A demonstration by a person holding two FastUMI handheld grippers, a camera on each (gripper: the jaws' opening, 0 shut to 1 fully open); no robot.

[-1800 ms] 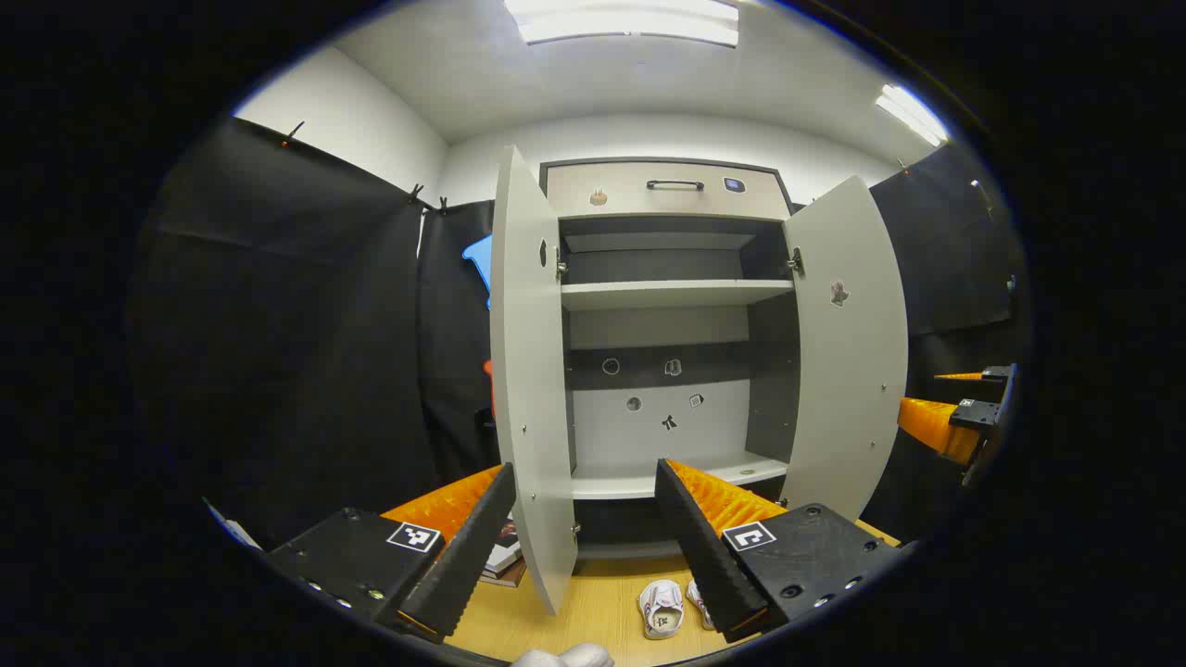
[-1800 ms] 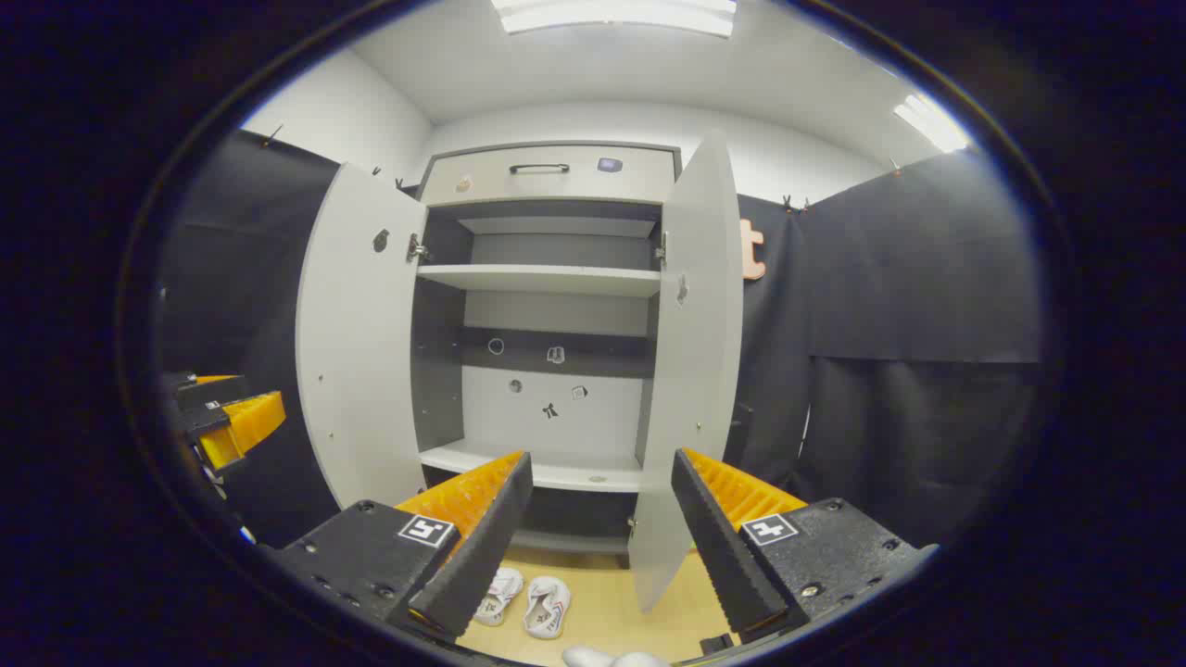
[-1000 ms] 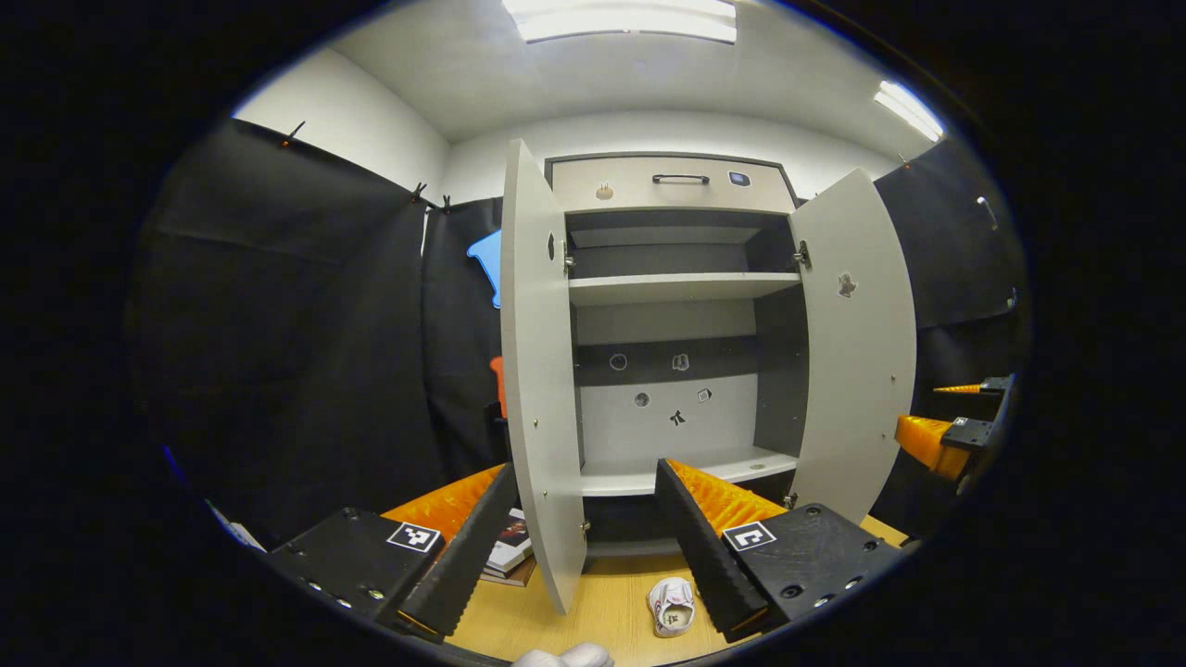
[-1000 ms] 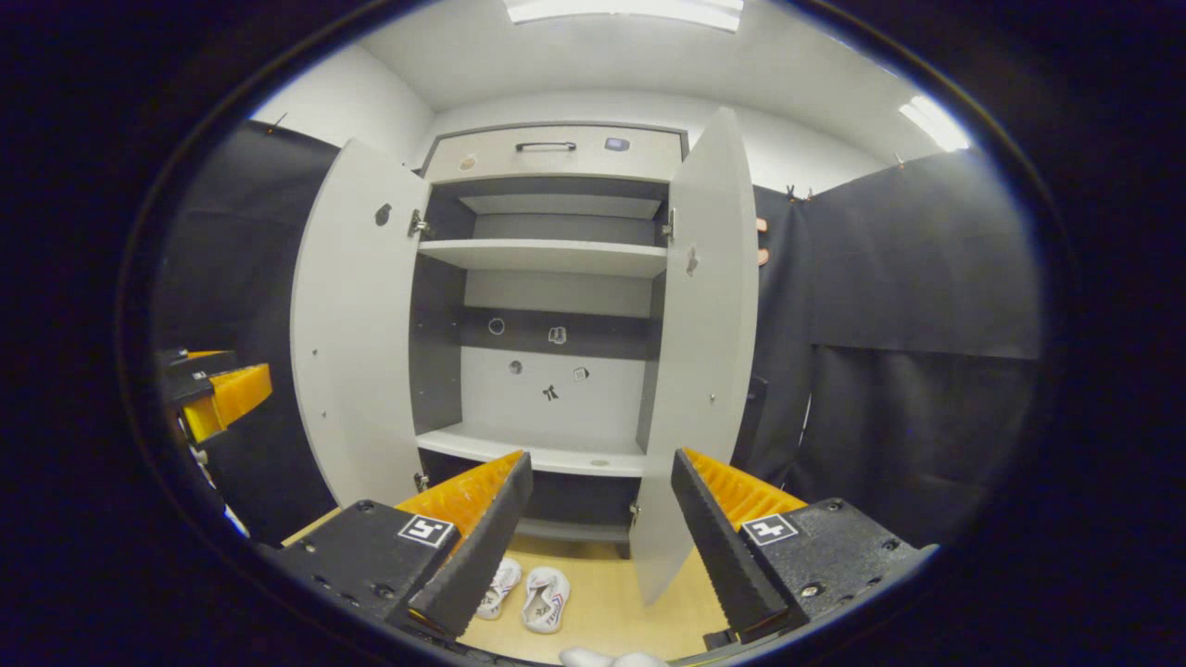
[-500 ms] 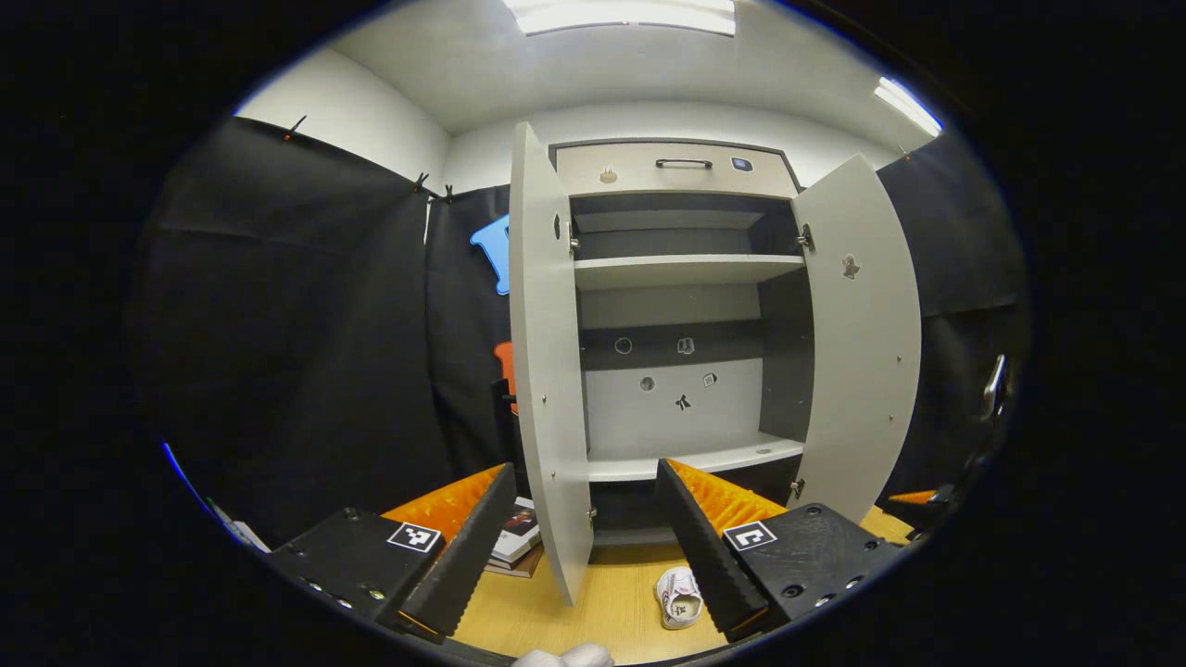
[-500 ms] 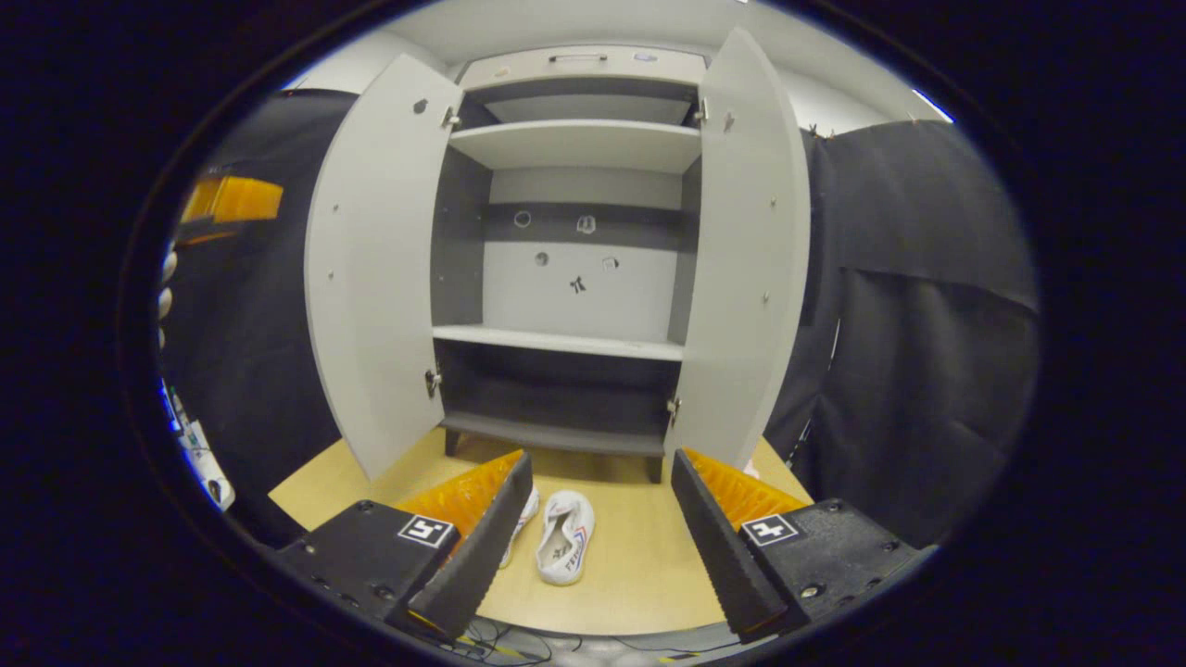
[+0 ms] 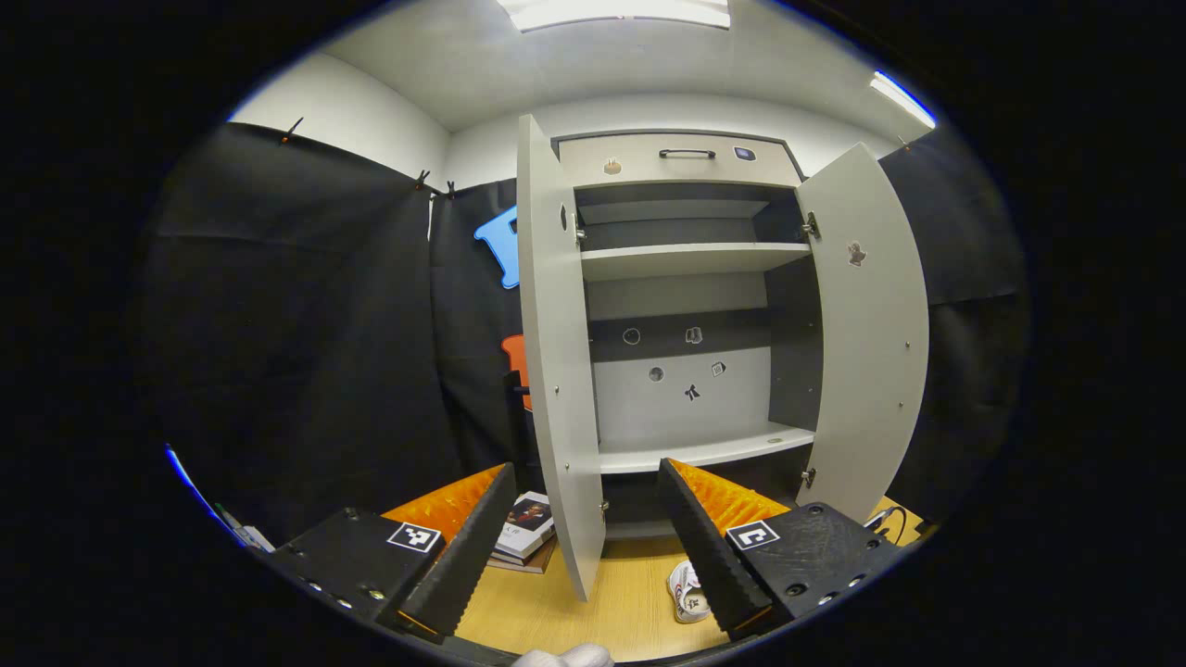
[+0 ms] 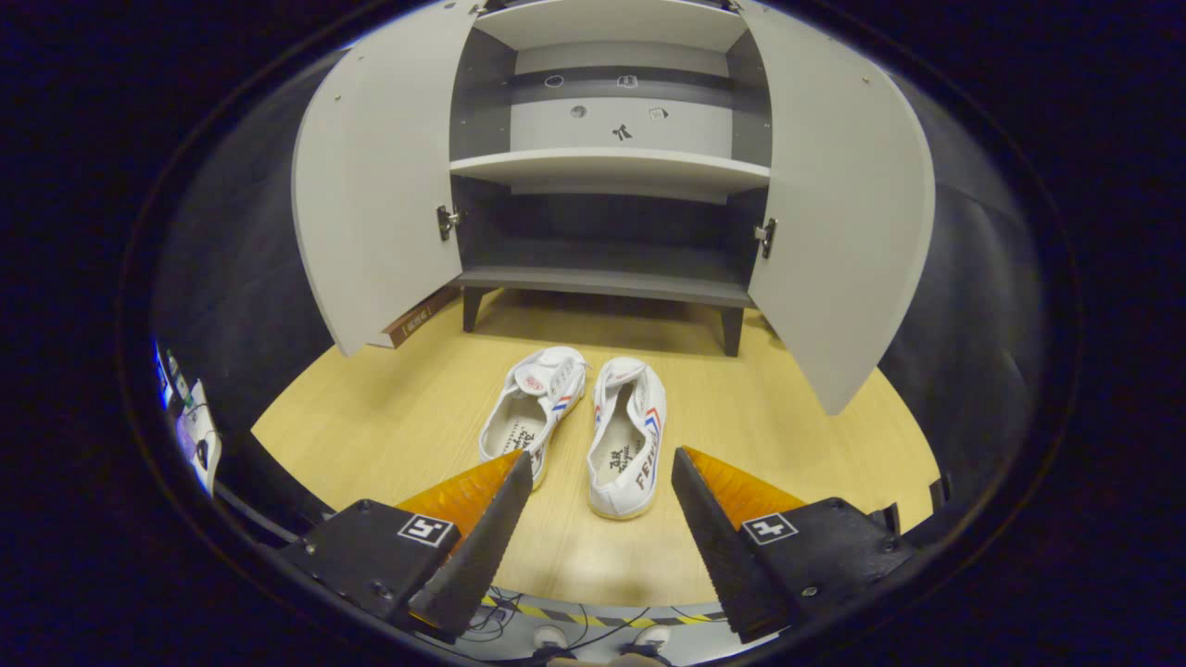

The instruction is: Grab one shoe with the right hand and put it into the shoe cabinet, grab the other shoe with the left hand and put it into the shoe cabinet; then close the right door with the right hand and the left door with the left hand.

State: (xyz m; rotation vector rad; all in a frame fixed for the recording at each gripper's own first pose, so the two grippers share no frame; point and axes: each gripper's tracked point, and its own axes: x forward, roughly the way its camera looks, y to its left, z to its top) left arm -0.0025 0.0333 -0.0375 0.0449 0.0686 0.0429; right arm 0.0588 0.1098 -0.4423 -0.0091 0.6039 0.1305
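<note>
While both doors stand swung outward, the shoe cabinet (image 8: 611, 167) rests at the far end of the wooden tabletop (image 8: 371, 417), its shelves bare. Item: pair of white shoes, side by side on the tabletop in front of the cabinet, toes toward it; left shoe (image 8: 530, 408) and right shoe (image 8: 630, 435) just apart. Item: right claw (image 8: 600, 519), fingers spread wide, nothing between them, poised above and short of the right shoe's heel. Item: left claw (image 7: 586, 533), fingers likewise spread and empty, held higher, facing the left door (image 7: 556, 352) edge-on; right door (image 7: 866, 324) beyond. Item: stack of books (image 7: 523, 537) on the tabletop beside the left door; one shoe partly visible behind the left claw's finger
</note>
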